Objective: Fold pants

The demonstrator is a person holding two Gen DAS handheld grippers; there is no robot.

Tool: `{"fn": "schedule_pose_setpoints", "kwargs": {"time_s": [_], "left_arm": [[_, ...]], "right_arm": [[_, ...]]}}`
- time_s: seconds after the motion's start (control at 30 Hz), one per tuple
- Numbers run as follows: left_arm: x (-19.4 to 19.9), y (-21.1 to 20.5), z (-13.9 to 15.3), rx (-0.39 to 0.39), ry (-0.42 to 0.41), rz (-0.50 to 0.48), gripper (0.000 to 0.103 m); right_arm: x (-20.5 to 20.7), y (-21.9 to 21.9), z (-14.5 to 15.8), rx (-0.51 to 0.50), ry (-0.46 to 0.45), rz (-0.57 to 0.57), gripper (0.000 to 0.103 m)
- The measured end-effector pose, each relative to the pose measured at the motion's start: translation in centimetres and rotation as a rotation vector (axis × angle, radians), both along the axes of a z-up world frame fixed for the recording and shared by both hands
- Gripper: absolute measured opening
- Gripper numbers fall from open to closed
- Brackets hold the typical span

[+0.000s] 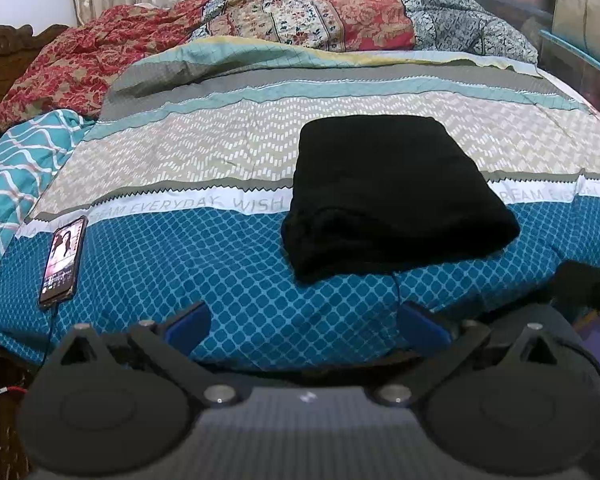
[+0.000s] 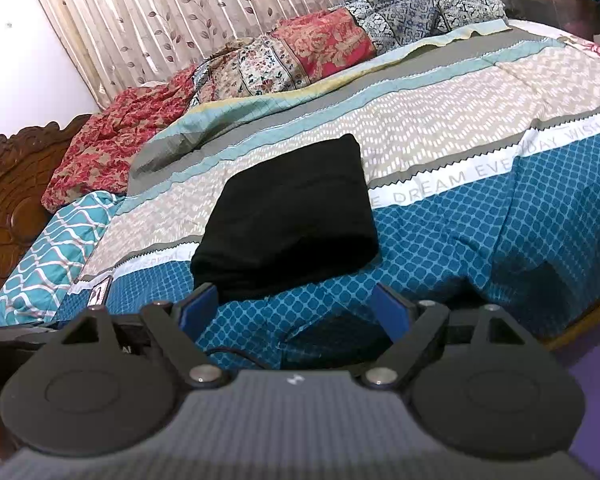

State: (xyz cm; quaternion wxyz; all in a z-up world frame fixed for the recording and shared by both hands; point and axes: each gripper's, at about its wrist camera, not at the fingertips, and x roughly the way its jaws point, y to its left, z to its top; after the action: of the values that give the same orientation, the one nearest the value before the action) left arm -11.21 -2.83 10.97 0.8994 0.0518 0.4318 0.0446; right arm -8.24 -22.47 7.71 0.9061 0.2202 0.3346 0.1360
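Black pants (image 1: 396,196), folded into a thick, soft-edged rectangle, lie on a quilted bedspread (image 1: 220,264) near the front edge of a bed, straddling the white lettered band where the blue diamond print meets the beige zigzag stripe. The bundle's long axis runs from the near edge of the bed toward the far side, its narrower end pointing away toward the heaped floral blanket (image 1: 300,20) and its wider, bulkier end facing the cameras. The fabric looks matte and slightly fuzzy, with a rounded fold along the near edge. The left gripper (image 1: 304,326) hangs short of the bundle over the blue print, its blue-padded fingers spread wide with nothing between them. The right gripper (image 2: 296,308) also stands wide apart and empty, just in front of the near end of the pants; whether the left blue pad touches the cloth cannot be told. A phone (image 1: 63,261) with a lit screen lies on the bedspread well to the left of the pants, a thin cable trailing from its lower end. A carved wooden headboard (image 2: 12,184) and a leaf-patterned curtain (image 2: 148,20) frame the bed.
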Motion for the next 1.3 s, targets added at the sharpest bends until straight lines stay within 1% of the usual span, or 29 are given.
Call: {"fn": "schedule_pose_setpoints", "kwargs": {"time_s": [0.1, 0.4, 0.67, 1.3], "left_arm": [[0.2, 0.0, -0.3, 0.006, 0.011, 0.003, 0.103], [0.3, 0.0, -0.9, 0.022, 0.035, 0.013, 0.103], [0.3, -0.3, -0.9, 0.044, 0.028, 0.003, 0.103], [0.4, -0.2, -1.2, 0.057, 0.039, 0.002, 0.103]], "right_arm": [[0.1, -0.1, -0.1, 0.000, 0.000, -0.004, 0.086], [0.3, -0.5, -0.8, 0.053, 0.021, -0.007, 0.086], [0.3, -0.4, -0.9, 0.057, 0.032, -0.004, 0.086], [0.5, -0.6, -1.2, 0.061, 0.040, -0.002, 0.086]]}}
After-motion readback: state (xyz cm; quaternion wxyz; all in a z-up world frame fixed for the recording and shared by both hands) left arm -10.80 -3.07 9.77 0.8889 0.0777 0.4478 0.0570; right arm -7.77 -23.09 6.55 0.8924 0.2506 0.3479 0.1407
